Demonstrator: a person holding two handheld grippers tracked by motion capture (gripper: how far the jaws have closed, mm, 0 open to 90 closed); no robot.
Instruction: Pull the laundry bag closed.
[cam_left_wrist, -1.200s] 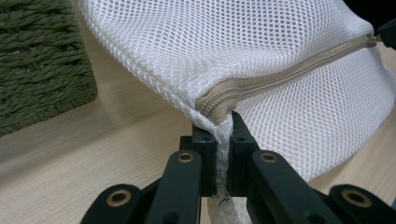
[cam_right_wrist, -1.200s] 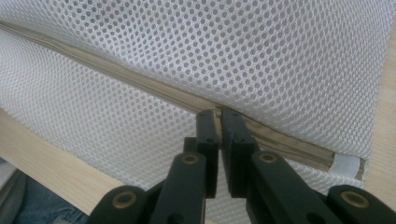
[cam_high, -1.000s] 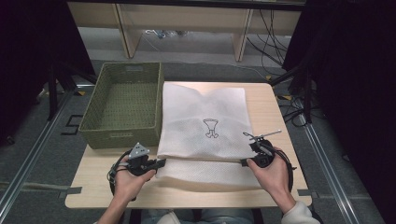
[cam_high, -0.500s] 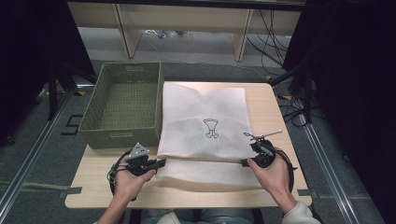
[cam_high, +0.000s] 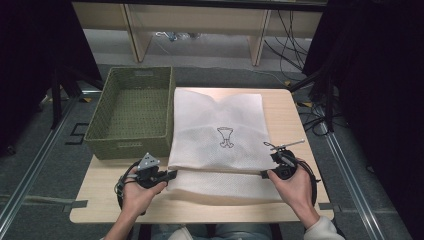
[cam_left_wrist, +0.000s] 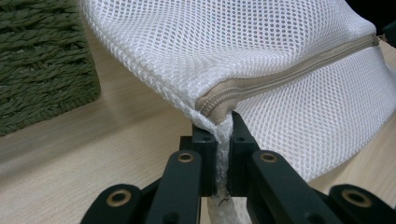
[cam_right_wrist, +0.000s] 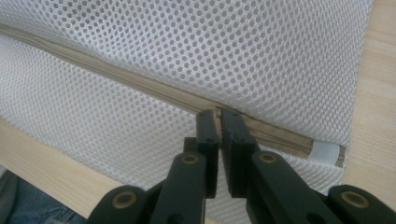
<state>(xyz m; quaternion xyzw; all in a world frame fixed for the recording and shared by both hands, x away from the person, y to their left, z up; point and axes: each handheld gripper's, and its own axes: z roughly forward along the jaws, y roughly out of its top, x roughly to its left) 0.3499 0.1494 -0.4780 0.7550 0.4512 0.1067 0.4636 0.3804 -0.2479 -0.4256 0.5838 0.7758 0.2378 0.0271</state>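
A white mesh laundry bag (cam_high: 220, 120) with a small dark emblem lies on the wooden table (cam_high: 100, 200), its beige zipper (cam_left_wrist: 299, 70) running along the near fold. My left gripper (cam_high: 172, 174) is shut on the bag's left end, where the mesh (cam_left_wrist: 223, 135) bunches between its pads just below the zipper's end. At the bag's right end my right gripper (cam_high: 264, 173) is shut on the zipper (cam_right_wrist: 140, 86) seam, near its white end tab (cam_right_wrist: 324, 153). The near edge of the bag is lifted slightly between the two grippers.
A green woven basket (cam_high: 132, 107) stands empty at the bag's left, close to my left gripper. The table's front edge lies just under both hands. Beyond the table are shelf legs and loose cables (cam_high: 285, 47) on the floor.
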